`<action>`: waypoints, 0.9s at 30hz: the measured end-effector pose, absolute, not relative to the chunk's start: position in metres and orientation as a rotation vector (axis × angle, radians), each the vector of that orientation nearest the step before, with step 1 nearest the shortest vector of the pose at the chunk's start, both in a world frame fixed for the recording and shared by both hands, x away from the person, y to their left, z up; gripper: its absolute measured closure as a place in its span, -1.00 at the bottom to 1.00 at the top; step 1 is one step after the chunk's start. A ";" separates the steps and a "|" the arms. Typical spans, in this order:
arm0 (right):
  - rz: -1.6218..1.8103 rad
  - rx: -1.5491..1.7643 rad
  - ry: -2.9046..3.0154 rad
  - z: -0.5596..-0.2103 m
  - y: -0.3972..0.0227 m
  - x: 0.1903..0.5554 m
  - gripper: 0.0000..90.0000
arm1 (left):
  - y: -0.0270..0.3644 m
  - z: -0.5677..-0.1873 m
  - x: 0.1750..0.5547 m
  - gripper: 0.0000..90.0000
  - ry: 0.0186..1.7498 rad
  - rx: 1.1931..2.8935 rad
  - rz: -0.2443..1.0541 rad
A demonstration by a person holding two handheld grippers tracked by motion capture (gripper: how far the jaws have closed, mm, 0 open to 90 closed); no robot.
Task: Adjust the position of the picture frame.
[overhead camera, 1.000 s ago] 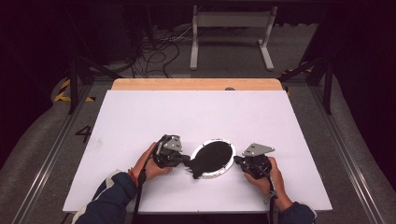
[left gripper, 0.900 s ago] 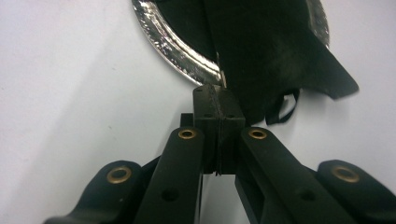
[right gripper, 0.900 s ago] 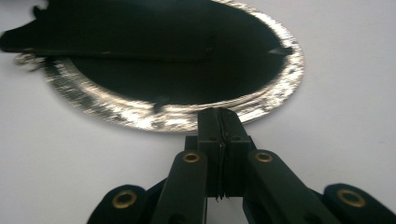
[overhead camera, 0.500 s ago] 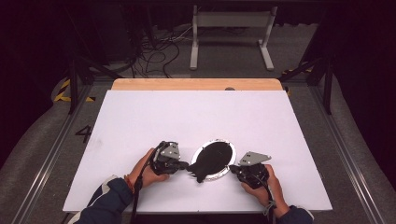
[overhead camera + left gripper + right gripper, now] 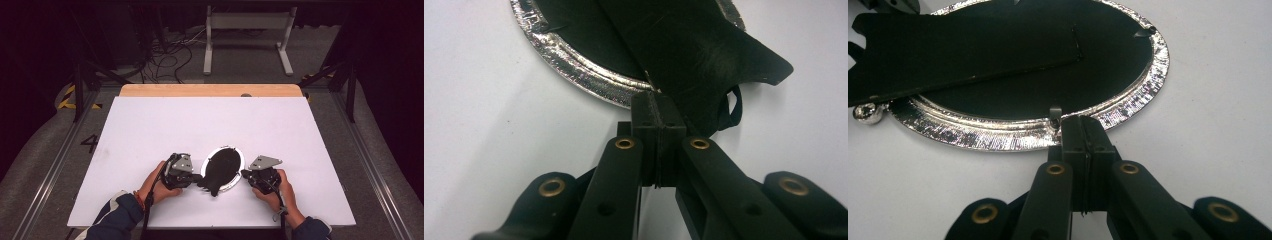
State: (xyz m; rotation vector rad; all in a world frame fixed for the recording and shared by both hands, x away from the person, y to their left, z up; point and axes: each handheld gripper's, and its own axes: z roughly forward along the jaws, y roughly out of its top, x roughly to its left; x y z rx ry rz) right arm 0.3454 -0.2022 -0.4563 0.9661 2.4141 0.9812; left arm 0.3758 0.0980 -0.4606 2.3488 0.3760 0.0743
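Jaws first — on the left gripper (image 5: pixel 658 107) we see the two black pads pressed flat together, tips at the near edge of a black flap (image 5: pixel 704 55) that lies over a silver oval frame (image 5: pixel 574 65). Whether a sliver of the flap is pinched between the pads we cannot tell; the flap's edge meets the tips right there. A small black loop (image 5: pixel 733 107) hangs off the flap's lower corner, just beside the jaws.

On the right gripper (image 5: pixel 1083 130) the pads are likewise clenched together, tips touching the frame's (image 5: pixel 998 132) textured silver rim beside a small metal tab (image 5: pixel 1055 116). Nothing shows between them. A shiny bead (image 5: pixel 867 112) sits at the frame's far end in this view.

From above, the oval frame (image 5: pixel 239 152) lies on the white table (image 5: pixel 200 125), near the person's edge and roughly centred — its inside is black, and the black flap (image 5: pixel 216 175) spills over the rim toward the near side. The left gripper (image 5: pixel 197 178) comes in from the frame's left, the right gripper (image 5: pixel 246 174) from its right, each held in a hand, with the frame between the two.
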 end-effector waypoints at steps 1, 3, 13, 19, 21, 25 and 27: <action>0.987 0.969 2.418 -0.456 -0.202 0.346 1.00 | 0.098 -0.461 0.375 1.00 0.382 2.348 0.072; 0.991 0.974 2.415 -0.456 -0.202 0.349 1.00 | 0.099 -0.461 0.375 1.00 0.381 2.340 0.066; 1.013 0.936 2.451 -0.457 -0.199 0.343 1.00 | 0.100 -0.462 0.375 0.99 0.364 2.339 0.071; 1.024 0.914 2.472 -0.457 -0.194 0.332 0.99 | 0.101 -0.463 0.375 0.98 0.371 2.326 0.062; 1.030 0.922 2.469 -0.457 -0.194 0.333 0.99 | 0.101 -0.463 0.376 0.98 0.379 2.319 0.050; 1.028 0.923 2.457 -0.458 -0.194 0.335 1.00 | 0.101 -0.464 0.376 0.98 0.388 2.315 0.054; 1.019 0.929 2.444 -0.458 -0.193 0.338 1.00 | 0.099 -0.464 0.376 0.98 0.392 2.312 0.060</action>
